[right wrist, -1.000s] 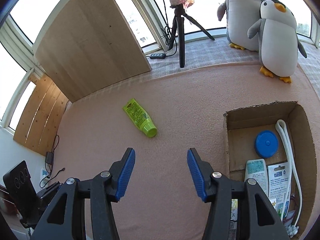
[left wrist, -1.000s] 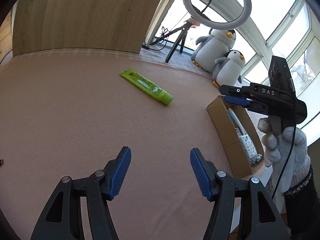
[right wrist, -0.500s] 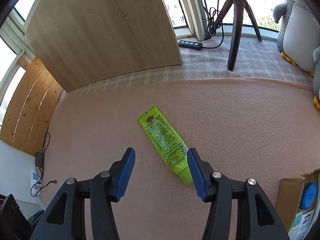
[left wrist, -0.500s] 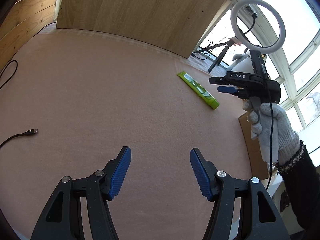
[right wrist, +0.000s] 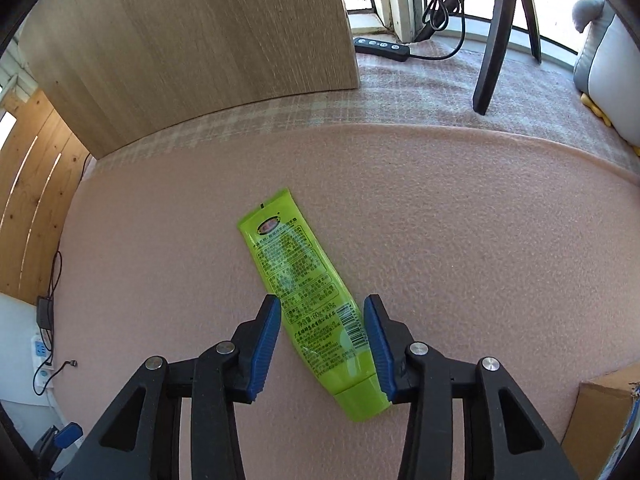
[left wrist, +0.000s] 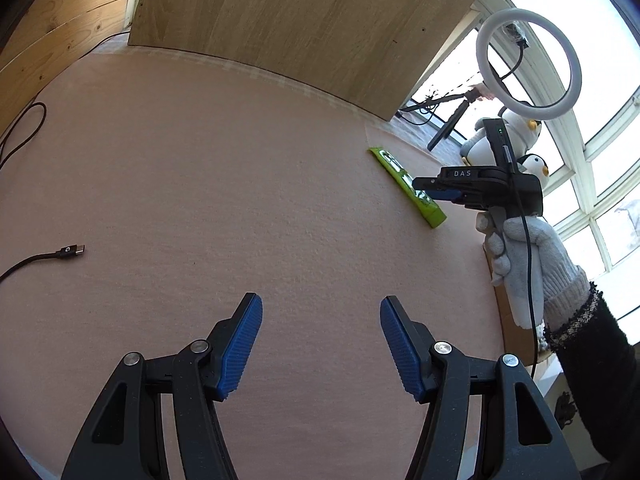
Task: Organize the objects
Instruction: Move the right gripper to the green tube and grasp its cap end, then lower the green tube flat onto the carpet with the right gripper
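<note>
A bright green tube [right wrist: 308, 300] lies flat on the pink felt mat, cap end toward me. My right gripper [right wrist: 322, 344] is open, its blue pads on either side of the tube's lower half, close to it. In the left wrist view the same tube [left wrist: 404, 178] lies at the right, with the right gripper [left wrist: 434, 192] low over it. My left gripper [left wrist: 320, 344] is open and empty over bare mat. A corner of the cardboard box [right wrist: 604, 420] shows at the lower right.
A wooden board [left wrist: 300, 20] stands at the mat's far edge. A USB cable end [left wrist: 68, 252] lies on the mat at the left. A ring light on a tripod [left wrist: 528, 68], plush penguins [left wrist: 534, 164] and a power strip [right wrist: 382, 46] stand by the windows.
My right gripper has moved from beside the box over to the green tube and come down around it. My left gripper has swung left, bringing the cable end into view.
</note>
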The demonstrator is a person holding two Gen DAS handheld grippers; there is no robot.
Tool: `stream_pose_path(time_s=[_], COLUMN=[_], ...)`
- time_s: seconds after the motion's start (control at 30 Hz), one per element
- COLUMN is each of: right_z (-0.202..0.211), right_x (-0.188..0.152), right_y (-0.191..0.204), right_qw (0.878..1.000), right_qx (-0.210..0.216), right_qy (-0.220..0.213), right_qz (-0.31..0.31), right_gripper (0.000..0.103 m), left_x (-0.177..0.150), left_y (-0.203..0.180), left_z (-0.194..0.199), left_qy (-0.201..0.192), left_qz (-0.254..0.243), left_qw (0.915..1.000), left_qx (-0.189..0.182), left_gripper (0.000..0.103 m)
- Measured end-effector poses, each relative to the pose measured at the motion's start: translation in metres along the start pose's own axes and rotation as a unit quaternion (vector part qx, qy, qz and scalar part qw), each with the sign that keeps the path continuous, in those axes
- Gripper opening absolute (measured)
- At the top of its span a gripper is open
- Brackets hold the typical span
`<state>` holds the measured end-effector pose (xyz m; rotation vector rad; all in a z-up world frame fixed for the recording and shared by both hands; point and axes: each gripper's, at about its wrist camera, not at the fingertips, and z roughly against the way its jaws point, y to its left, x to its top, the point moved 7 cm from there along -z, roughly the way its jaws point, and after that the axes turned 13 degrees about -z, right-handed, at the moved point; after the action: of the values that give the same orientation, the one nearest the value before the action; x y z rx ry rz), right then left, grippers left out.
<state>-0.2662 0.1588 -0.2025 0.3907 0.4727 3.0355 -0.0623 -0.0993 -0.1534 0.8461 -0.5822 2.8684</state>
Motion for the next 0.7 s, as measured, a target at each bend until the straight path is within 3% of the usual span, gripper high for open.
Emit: stream_pose_path(time_s=[0.1, 0.43, 0.7], right_z=[-0.004, 0.001, 0.017], right_x=[-0.009, -0.057, -0.102], right_y=[-0.001, 0.004, -0.006], right_qw=[1.0, 0.999, 0.996], right_qx=[0.006, 0.023, 0.073], right_qy=[0.015, 0.022, 0.049], right_qz=[-0.001, 0.009, -0.026], right_gripper=[0.026, 0.019, 0.018], left_x=[0.001, 0.007, 0.009], left_y=[-0.007, -0.026, -0.049], left_z=[-0.002, -0.015, -0.029], left_qy=[0.002, 0.007, 0.019], left_qz=[-0.005, -0.016, -0.037], left_qw=[1.0, 0.9997, 0.9986], left_qx=[-0.004, -0.016, -0.034], left_gripper=[0.065, 0.065, 0.065])
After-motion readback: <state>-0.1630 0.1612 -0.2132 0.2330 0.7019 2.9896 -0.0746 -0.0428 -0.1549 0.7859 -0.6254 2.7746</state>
